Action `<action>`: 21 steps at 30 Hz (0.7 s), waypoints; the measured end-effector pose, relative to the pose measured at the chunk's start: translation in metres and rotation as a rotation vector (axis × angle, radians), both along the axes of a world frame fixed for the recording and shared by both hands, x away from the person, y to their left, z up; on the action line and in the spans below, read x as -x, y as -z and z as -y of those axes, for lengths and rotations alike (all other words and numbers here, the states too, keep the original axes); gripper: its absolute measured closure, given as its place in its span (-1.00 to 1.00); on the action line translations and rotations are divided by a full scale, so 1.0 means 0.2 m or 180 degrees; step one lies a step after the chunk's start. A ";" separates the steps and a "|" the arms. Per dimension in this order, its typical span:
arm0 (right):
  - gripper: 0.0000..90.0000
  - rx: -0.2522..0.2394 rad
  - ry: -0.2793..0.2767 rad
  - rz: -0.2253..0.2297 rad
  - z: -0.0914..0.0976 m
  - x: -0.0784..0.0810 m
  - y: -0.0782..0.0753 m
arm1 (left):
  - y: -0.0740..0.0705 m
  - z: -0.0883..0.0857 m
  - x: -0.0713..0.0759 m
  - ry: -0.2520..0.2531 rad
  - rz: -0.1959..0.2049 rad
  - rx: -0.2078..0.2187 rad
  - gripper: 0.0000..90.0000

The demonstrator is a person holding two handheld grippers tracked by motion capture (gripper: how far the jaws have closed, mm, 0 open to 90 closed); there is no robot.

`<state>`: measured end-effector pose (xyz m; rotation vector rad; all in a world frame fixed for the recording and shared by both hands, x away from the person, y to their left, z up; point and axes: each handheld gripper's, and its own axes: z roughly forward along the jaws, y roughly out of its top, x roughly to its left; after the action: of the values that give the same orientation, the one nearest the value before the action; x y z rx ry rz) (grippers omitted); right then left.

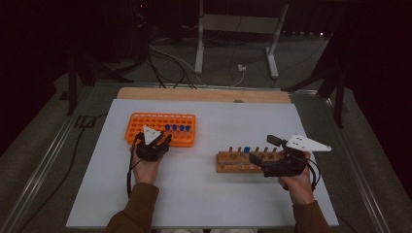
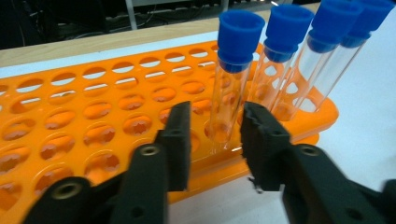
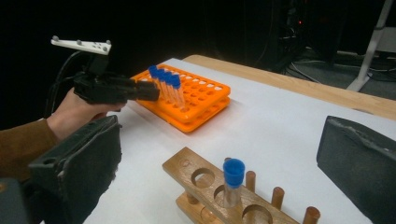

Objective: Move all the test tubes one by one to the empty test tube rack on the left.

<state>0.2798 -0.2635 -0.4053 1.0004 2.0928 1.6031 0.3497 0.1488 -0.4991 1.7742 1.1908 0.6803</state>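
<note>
An orange tube rack (image 1: 150, 121) (image 2: 93, 135) (image 3: 205, 100) holds a row of several clear tubes with blue caps (image 1: 177, 127). My left gripper (image 1: 165, 138) (image 2: 215, 140) (image 3: 154, 91) is at the rack's near edge. Its jaws stand on either side of the leftmost tube (image 2: 231, 88), which is upright in its hole; a gap shows at the left pad. My right gripper (image 1: 261, 149) (image 3: 224, 158) is open wide beside a wooden rack (image 1: 233, 164) (image 3: 196, 175). One blue-capped tube (image 1: 247, 150) (image 3: 232, 184) stands in that rack.
The white table top (image 1: 209, 194) has a wooden strip along its far edge (image 1: 204, 94). Wooden pegs (image 3: 278, 196) rise from the wooden rack. Cables and metal stand legs (image 1: 199, 53) lie on the floor beyond the table.
</note>
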 end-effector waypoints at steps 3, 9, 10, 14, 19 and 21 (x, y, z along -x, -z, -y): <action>-1.00 -0.0003 0.0009 -0.0015 -0.01 0.00 0.01 | -0.01 -0.02 0.02 0.0051 -0.0039 0.0098 0.15; -1.00 -0.0009 0.0026 -0.0036 -0.01 -0.01 0.02 | -0.04 -0.02 0.08 0.0131 -0.0075 0.0229 -0.38; -1.00 -0.0007 0.0030 -0.0036 -0.01 -0.02 0.02 | -0.05 -0.02 0.09 0.0147 -0.0068 0.0261 -0.45; -1.00 -0.0018 0.0073 -0.0060 -0.02 -0.03 0.04 | -0.08 -0.02 0.12 0.0208 -0.0033 0.0317 -0.63; -1.00 0.0038 0.0099 -0.0163 -0.05 -0.06 0.10 | -0.11 0.01 0.14 0.0284 0.0009 0.0338 -0.85; -0.99 0.0093 0.0108 -0.0171 -0.05 -0.06 0.11 | -0.11 0.01 0.15 0.0275 0.0032 0.0325 -0.90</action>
<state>0.2922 -0.2528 -0.4269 1.0748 2.1164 1.5412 0.3193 0.1466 -0.4763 1.7243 1.1158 0.5678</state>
